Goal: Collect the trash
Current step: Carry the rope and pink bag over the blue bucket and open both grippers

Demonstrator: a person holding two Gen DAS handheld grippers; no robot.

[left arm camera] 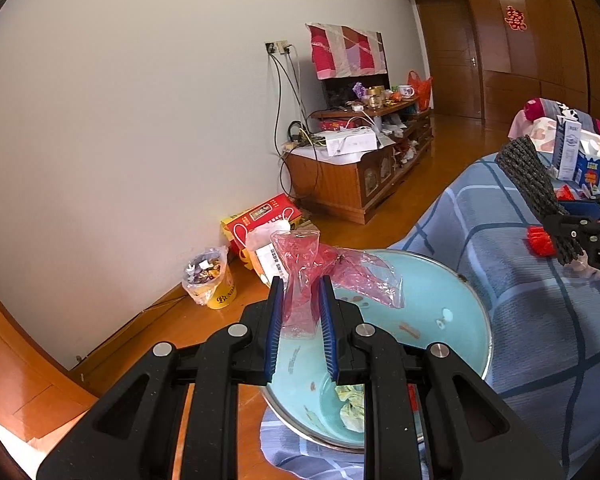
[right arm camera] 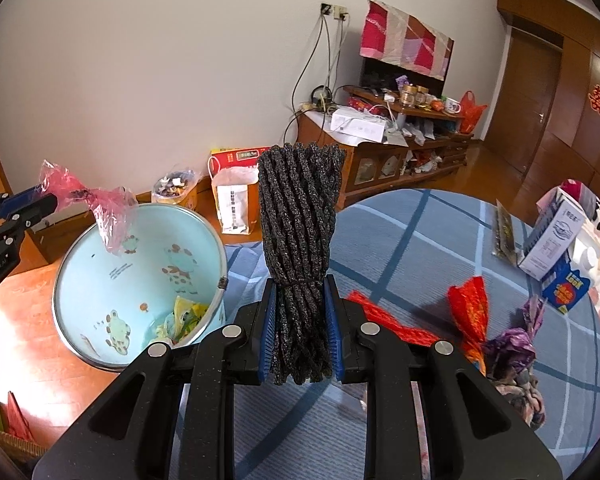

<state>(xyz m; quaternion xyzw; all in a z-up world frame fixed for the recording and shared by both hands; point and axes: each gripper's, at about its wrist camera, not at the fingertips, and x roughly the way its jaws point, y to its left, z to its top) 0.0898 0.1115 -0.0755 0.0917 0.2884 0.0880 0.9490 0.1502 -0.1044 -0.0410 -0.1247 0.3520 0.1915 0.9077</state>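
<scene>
My left gripper [left arm camera: 300, 292] is shut on a crumpled pink plastic bag [left arm camera: 316, 268] and holds it over the rim of the light-blue trash bin [left arm camera: 460, 304]. The bin [right arm camera: 100, 264] stands on the floor beside the bed and holds some yellow-green wrappers [right arm camera: 184, 316]. My right gripper [right arm camera: 299, 296] is shut on a dark grey foam net sleeve [right arm camera: 298, 216] and holds it upright above the blue checked bedspread [right arm camera: 420, 232]. The sleeve also shows at the right of the left wrist view [left arm camera: 532, 184]. The left gripper with the pink bag [right arm camera: 96, 200] shows at the left of the right wrist view.
On the bedspread lie a red net piece [right arm camera: 392, 328], a red-orange wrapper [right arm camera: 470, 312], a purple wrapper [right arm camera: 512, 348], a white carton [right arm camera: 552, 236] and a blue box [right arm camera: 564, 288]. On the wooden floor by the wall stand a yellow cup of trash [left arm camera: 212, 280], a red box [left arm camera: 260, 216] and a TV cabinet [left arm camera: 360, 176].
</scene>
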